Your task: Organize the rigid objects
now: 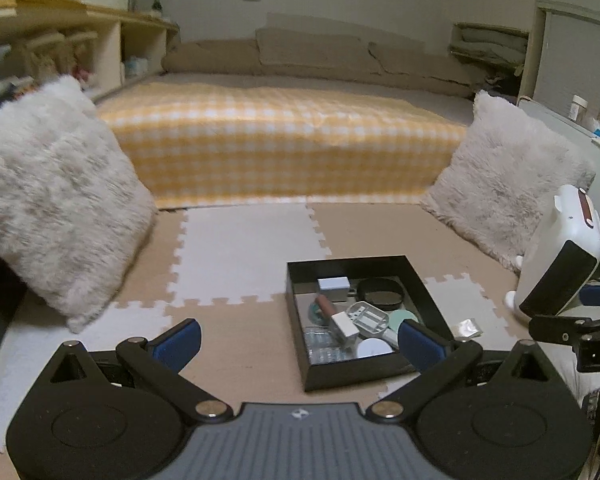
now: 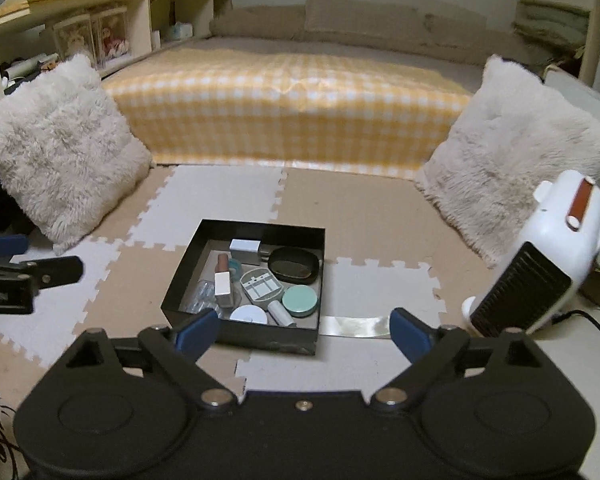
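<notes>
Right gripper spread wide, nothing between the fingers; left gripper likewise released and empty. Both hover above the mat, just short of the black box.

The box already holds a jumble — white cube, dark oval dish, grey tray, green tin, white disc, small cylinder, a lipstick-like tube. A foil strip lies on the mat touching the box's right side (a loose item, I'd guess).

To do the next pick well: come straight down and keep the fingers clear of the box wall. Pieces touch each other, so choose one with free flanks — the tin or cube looks easiest. Heater sits near on the right; watch its cord.
</notes>
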Action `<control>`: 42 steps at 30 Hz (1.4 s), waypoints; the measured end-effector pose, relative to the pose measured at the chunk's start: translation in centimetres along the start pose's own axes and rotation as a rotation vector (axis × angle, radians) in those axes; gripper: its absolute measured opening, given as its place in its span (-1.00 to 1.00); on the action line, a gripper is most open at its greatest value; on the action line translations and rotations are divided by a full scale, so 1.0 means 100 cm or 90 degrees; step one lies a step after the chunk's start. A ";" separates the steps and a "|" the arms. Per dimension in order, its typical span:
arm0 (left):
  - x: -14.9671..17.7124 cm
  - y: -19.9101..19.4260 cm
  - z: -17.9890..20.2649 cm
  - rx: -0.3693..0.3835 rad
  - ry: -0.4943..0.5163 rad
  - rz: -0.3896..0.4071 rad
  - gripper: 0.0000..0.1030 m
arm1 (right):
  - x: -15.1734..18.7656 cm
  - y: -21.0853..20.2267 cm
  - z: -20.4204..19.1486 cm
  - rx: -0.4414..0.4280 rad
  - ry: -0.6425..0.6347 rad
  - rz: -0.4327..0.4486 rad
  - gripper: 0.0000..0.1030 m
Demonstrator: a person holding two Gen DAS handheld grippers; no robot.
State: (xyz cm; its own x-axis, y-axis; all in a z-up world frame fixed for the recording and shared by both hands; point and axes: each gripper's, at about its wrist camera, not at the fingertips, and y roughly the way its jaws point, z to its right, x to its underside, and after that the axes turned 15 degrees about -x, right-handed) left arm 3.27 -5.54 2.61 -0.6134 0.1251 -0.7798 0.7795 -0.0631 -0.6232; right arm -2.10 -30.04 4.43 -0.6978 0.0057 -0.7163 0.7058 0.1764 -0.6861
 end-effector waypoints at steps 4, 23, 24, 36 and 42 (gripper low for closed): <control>0.011 -0.014 -0.006 -0.001 -0.008 0.012 1.00 | 0.013 -0.009 -0.007 0.013 0.004 0.030 0.87; 0.049 -0.031 -0.002 -0.047 0.019 0.033 1.00 | 0.047 -0.029 -0.031 0.038 -0.027 0.094 1.00; 0.050 -0.032 -0.002 -0.047 0.019 0.035 1.00 | 0.047 -0.028 -0.032 0.038 -0.028 0.094 1.00; 0.049 -0.034 -0.008 -0.045 -0.007 0.041 1.00 | 0.052 -0.030 -0.030 0.032 -0.017 0.105 1.00; 0.048 -0.036 -0.008 -0.043 -0.006 0.044 1.00 | 0.052 -0.030 -0.028 0.029 -0.006 0.107 1.00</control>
State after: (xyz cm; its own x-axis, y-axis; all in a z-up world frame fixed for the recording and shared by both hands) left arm -2.36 -3.91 1.14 -0.5582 0.1127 -0.8220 0.8270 -0.0039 -0.5622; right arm -8.23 -27.76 3.15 -0.5681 0.0224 -0.8226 0.8177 0.1285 -0.5612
